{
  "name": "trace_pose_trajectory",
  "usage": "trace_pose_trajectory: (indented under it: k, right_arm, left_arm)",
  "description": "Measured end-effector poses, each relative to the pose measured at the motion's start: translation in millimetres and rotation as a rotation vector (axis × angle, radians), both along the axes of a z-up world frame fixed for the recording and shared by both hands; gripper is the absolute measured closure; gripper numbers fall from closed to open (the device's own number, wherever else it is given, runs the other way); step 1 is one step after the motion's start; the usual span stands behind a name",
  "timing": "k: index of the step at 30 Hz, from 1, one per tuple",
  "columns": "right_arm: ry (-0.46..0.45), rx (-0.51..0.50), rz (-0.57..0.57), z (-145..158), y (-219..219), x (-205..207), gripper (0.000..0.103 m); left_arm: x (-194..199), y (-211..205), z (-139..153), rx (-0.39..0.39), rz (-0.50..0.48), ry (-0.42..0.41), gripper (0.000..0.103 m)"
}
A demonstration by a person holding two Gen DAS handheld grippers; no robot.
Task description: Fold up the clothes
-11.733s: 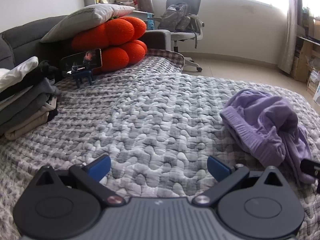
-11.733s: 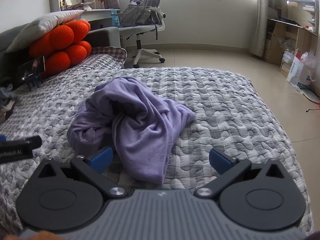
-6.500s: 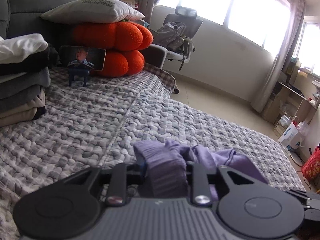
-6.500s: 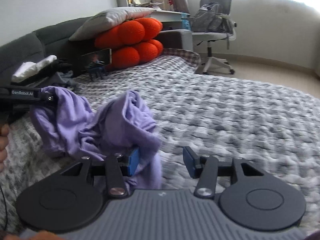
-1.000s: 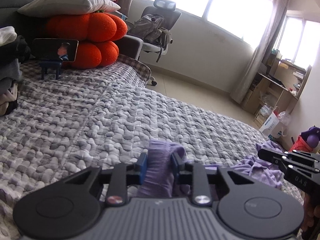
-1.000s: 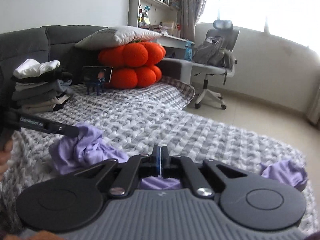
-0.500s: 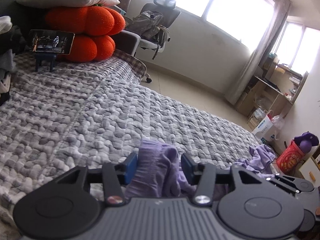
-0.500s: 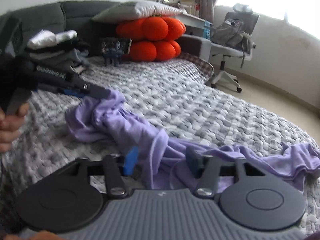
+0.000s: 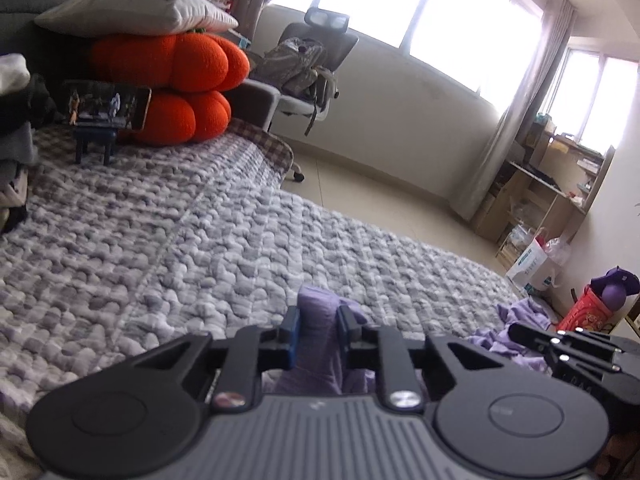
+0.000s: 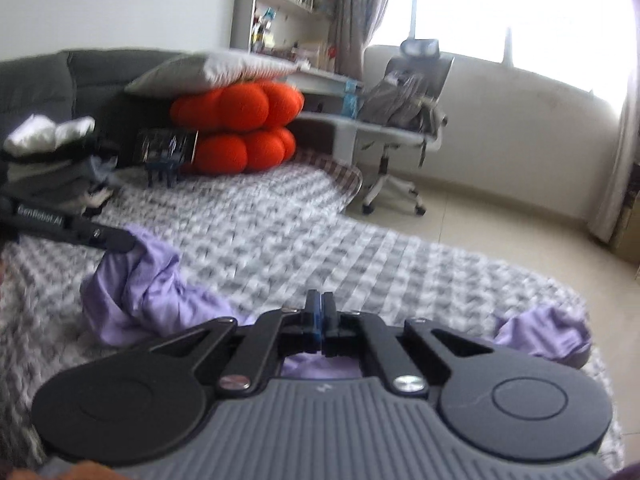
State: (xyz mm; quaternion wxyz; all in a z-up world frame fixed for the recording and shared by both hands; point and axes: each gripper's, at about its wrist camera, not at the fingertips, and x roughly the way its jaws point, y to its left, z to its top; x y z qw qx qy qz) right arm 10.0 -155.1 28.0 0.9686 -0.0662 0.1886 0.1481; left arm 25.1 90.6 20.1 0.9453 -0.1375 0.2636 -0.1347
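Note:
A purple garment (image 10: 140, 288) lies crumpled across the grey quilted bed (image 9: 200, 240), and one end reaches the bed's right edge (image 10: 544, 332). My left gripper (image 9: 318, 322) has a bunched fold of the garment (image 9: 316, 304) between its blue pads, and its jaws are closing on it. The right wrist view shows the left gripper (image 10: 120, 240) holding the cloth's left end up off the quilt. My right gripper (image 10: 318, 310) has its pads pressed together, with purple fabric (image 10: 320, 366) directly beneath them. In the left wrist view the right gripper (image 9: 520, 332) sits at the lower right.
A stack of folded clothes (image 10: 48, 160) sits at the bed's far left. Behind it are a phone on a small stand (image 9: 108, 106), orange cushions (image 9: 172, 68) under a pillow, and a sofa. An office chair (image 9: 312, 64), shelves and bags (image 9: 536, 260) stand on the floor beyond.
Half a second ago both grippers stood open around the purple cloth. Both have since closed on it. The right wrist view has tipped upward.

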Motion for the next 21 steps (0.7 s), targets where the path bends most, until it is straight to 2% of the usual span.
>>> trace_pose_trajectory:
  k: [3, 6, 7, 8, 14, 15, 18, 21]
  right_arm:
    - [0.007, 0.018, 0.016, 0.3, -2.1, -1.2, 0.103]
    - [0.039, 0.042, 0.045, -5.8, -0.8, 1.4, 0.100]
    - [0.044, 0.041, 0.051, -7.8, 1.3, 1.3, 0.094]
    - [0.048, 0.036, 0.058, -9.7, 3.5, 1.0, 0.092]
    - [0.061, 0.026, 0.084, -12.9, 10.9, 1.1, 0.092]
    - [0.061, 0.024, 0.085, -13.0, 11.1, 1.0, 0.092]
    - [0.070, 0.024, 0.080, -16.5, 8.4, 0.7, 0.091]
    - [0.088, 0.038, 0.075, -20.1, 5.1, 1.5, 0.091]
  left_arm:
    - [-5.9, 5.1, 7.9, 0.000, 0.008, -0.024, 0.086]
    - [-11.4, 15.0, 16.4, 0.003, 0.037, -0.058, 0.092]
    - [-12.3, 19.3, 18.8, 0.005, 0.047, -0.067, 0.093]
    - [-12.6, 23.8, 20.8, 0.006, 0.056, -0.073, 0.094]
    - [-9.4, 54.7, 27.7, -0.009, 0.137, -0.083, 0.097]
    - [-10.2, 59.6, 29.9, -0.006, 0.159, -0.094, 0.103]
    - [-11.8, 75.7, 35.0, -0.014, 0.221, -0.124, 0.103]
    - [-6.4, 77.1, 28.2, -0.032, 0.181, -0.081, 0.103]
